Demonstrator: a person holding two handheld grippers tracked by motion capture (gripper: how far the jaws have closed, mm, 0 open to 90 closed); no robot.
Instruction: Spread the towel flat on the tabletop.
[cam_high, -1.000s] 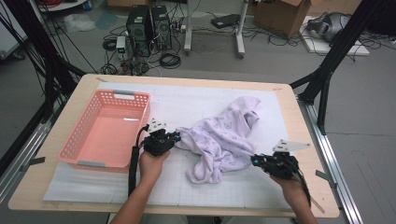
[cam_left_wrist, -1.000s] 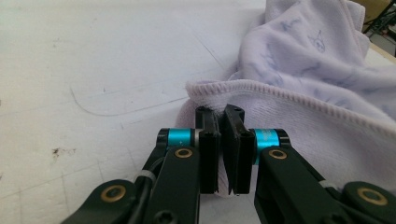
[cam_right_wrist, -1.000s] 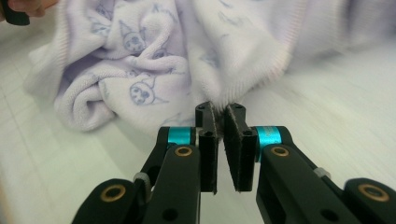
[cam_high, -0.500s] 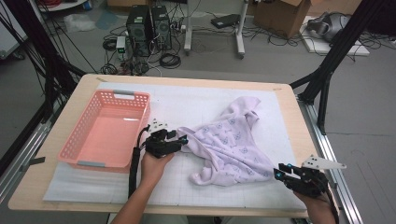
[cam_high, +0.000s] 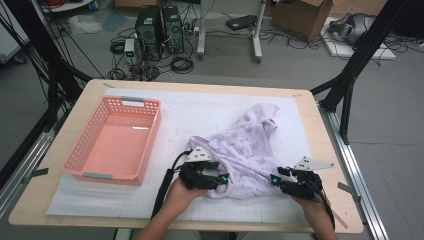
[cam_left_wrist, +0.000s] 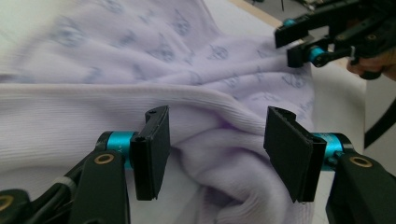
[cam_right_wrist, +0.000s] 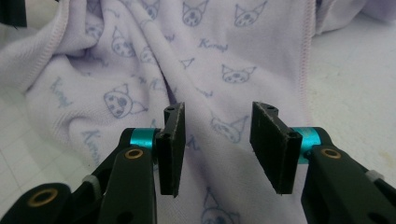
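While the worktop (cam_high: 310, 115) carried a pink basket (cam_high: 117, 140) at its left, the lilac garment (cam_high: 250, 150) lay right of centre, its length running away from the person; both grippers sat at its near hem, the left gripper (cam_high: 220, 181) over a ribbed fold, the right gripper (cam_high: 276, 180) over cat-face print reading something like "Kuromi"; both sets of fingers had just been opening, fabric between them unpinched.

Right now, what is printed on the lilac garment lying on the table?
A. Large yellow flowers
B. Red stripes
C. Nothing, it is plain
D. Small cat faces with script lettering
D: the right gripper view shows the lilac garment covered with small blue-grey outlined cat faces and script lettering, and the same motifs dot it in the high view.
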